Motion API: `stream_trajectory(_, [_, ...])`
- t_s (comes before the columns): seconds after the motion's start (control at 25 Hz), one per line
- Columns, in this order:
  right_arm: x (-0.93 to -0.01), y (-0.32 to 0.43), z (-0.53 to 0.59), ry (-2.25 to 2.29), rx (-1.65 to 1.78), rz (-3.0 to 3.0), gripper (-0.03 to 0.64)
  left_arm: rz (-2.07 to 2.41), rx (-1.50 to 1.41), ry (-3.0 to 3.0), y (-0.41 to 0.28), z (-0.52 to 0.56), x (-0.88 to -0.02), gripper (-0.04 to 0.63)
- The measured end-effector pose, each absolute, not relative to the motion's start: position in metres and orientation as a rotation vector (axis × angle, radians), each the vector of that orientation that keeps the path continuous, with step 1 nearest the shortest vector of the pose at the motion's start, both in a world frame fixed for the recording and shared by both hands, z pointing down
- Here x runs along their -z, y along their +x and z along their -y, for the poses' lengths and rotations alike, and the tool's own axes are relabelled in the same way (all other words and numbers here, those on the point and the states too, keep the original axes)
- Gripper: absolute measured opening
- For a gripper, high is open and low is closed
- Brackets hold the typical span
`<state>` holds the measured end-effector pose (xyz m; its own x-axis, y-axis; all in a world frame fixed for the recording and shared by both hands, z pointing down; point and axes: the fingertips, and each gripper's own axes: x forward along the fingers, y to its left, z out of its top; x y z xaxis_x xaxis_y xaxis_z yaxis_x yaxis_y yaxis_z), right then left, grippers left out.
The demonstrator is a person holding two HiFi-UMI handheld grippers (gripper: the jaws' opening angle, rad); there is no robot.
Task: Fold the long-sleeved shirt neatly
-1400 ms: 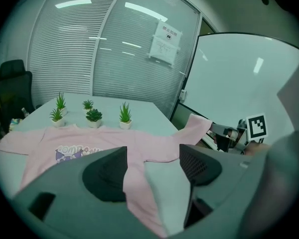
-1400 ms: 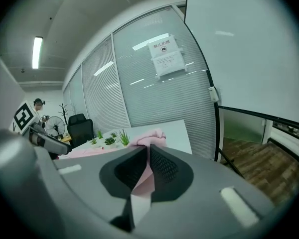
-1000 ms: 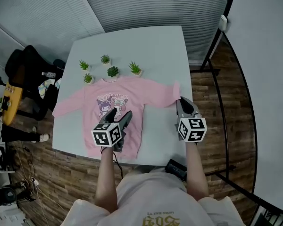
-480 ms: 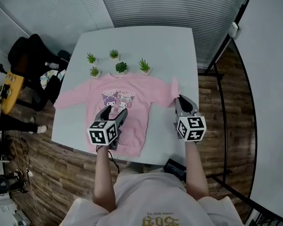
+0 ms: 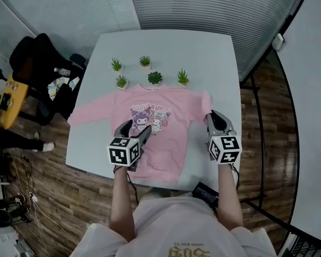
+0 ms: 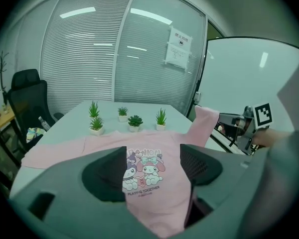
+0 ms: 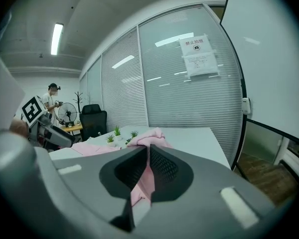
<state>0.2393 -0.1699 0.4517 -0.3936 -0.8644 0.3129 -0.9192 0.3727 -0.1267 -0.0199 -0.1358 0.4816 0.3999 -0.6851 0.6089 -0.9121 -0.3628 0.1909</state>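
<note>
Pink shirt (image 5: pixel 168 143) flat on the white bench (image 5: pixel 203 52) at centre — right gripper (image 5: pixel 212 115) fingers pinch its raised sleeve (image 5: pixel 205 100), left gripper (image 5: pixel 135 127) fingers gape empty above it.

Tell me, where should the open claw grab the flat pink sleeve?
At its cuff, coming from the table's left edge. That sleeve lies flat and stretched outward, its end reaching that edge, so the left claw can probably slide under.
</note>
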Motion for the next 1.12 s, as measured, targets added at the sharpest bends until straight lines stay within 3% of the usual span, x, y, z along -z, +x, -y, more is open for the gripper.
stream_trajectory(1.12, [-0.451, 0.050, 0.230, 1.499, -0.302, 2.438, 0.031, 1.334, -0.467, 2.087, -0.169, 0.167, -0.504, 0.353])
